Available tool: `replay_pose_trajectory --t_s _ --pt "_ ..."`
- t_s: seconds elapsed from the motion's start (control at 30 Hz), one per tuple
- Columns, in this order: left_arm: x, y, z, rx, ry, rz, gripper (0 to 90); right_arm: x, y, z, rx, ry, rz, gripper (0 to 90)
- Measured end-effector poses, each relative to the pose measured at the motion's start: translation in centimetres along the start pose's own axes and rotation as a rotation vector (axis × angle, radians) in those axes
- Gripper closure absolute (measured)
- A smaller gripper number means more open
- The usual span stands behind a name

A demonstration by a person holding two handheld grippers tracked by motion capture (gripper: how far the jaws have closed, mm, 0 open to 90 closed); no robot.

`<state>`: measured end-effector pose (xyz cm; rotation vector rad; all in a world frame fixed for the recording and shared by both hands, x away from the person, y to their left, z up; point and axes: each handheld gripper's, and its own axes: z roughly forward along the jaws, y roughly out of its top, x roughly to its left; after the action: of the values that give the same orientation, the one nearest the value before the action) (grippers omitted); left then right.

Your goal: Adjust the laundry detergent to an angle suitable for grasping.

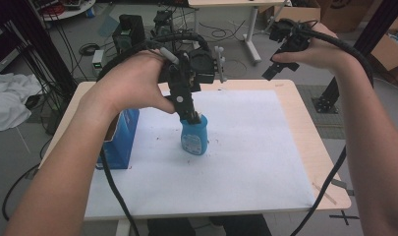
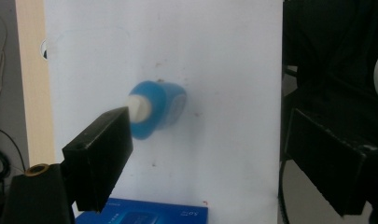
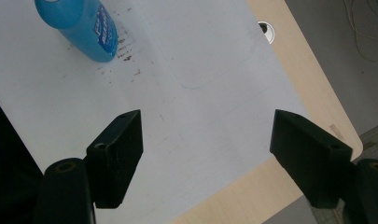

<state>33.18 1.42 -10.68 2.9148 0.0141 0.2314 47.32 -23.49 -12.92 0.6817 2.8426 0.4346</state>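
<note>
Blue plastic bottle (image 1: 194, 139), white cap (image 2: 139, 108), upright on white sheet (image 1: 255, 147)

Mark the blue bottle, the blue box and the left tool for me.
blue bottle (image 1: 194, 140), high view, on its labelled body.
blue box (image 1: 120, 142), high view, on its front face.
left tool (image 2: 210, 154), left gripper view, midway between its open jaw tips, above the bottle.

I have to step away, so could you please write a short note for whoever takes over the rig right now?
Left gripper: open, poised above the blue bottle, not gripping it.
Right gripper: open and empty, held high over the table's far right corner.
The bottle stands upright mid-sheet on the white paper; a blue box sits at its left.
Done: nothing visibly grasped.
Left: probably lower and close on the bottle.
</note>
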Motion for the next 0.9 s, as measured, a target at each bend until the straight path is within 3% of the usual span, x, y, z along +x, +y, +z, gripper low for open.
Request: replay_pose_trajectory --t_s 0.57,0.9 --pt "0.2 -0.4 0.1 -0.004 0.002 -0.006 15.6 -0.3 -1.0 0.1 -0.075 0.018 0.018 23.7" --pt "0.0 -0.4 0.2 -0.001 0.002 -0.006 15.5 0.5 -1.8 0.0 -0.125 0.013 0.007 23.3"
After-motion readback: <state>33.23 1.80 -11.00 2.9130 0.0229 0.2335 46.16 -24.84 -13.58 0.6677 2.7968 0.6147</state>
